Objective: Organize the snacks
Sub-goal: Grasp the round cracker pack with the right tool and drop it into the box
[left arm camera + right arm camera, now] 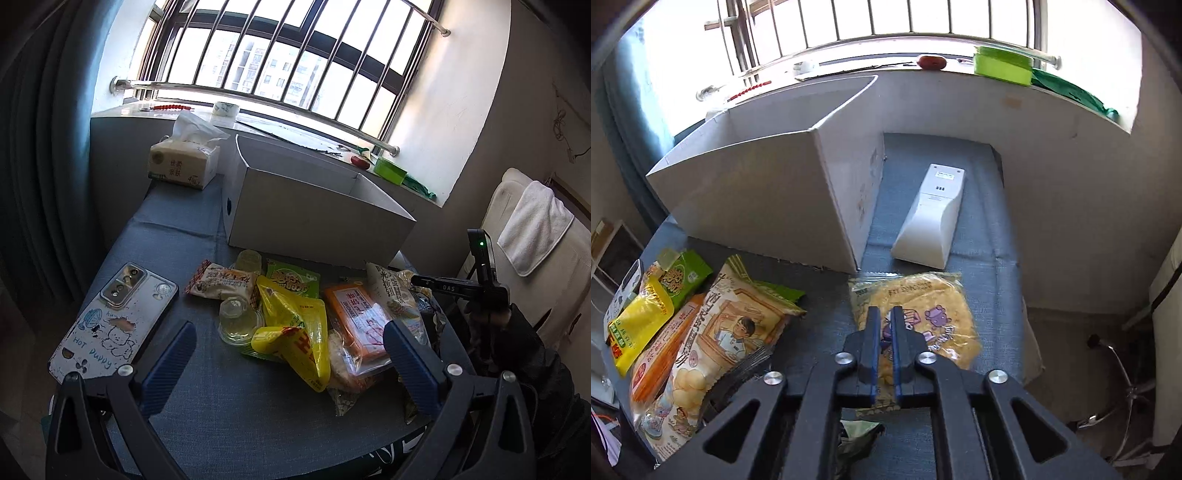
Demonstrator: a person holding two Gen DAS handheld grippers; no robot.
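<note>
The white cardboard box (753, 192), upper left in the right wrist view, stands open-topped, its inside hidden from both cameras. At lower centre the right gripper (882, 314) fingers are nearly pressed together over the yellow puffed-snack bag (945, 314); whether they pinch it is unclear, and thin film could slip. The left gripper (288, 343), fingers spread, hovers over the snack pile (314, 310) on the surface.

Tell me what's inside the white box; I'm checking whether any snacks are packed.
Only the white box outer walls and part of one bare inner wall show. Its floor and contents are hidden.
</note>
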